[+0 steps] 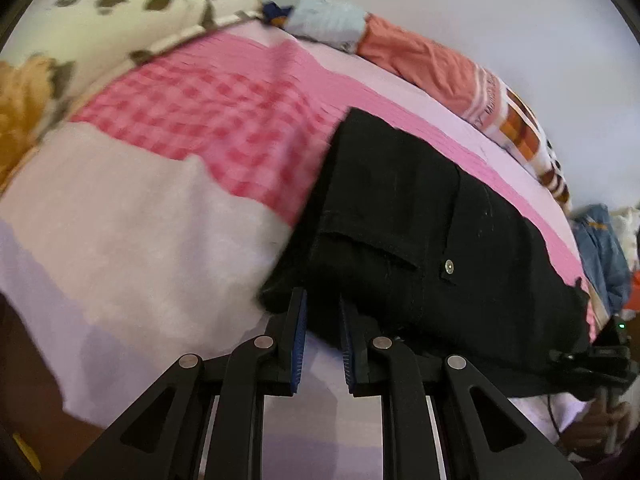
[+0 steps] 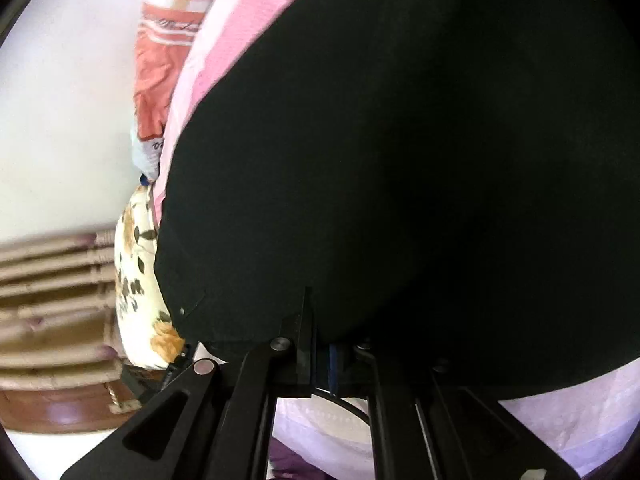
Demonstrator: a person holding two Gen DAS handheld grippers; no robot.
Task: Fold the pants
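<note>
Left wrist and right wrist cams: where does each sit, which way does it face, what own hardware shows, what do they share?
Left wrist: on the left hand-held gripper, facing along its fingers at the waist end of the black pants on the pink bedspread.
Right wrist: on the right hand-held gripper, close against the pants, which fill the view.
Shared: pants, bedspread, floral pillow, orange cloth.

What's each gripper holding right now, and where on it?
Left gripper pinches the black pants at their near edge below the pocket. Right gripper is closed on the pants' near edge too.
</note>
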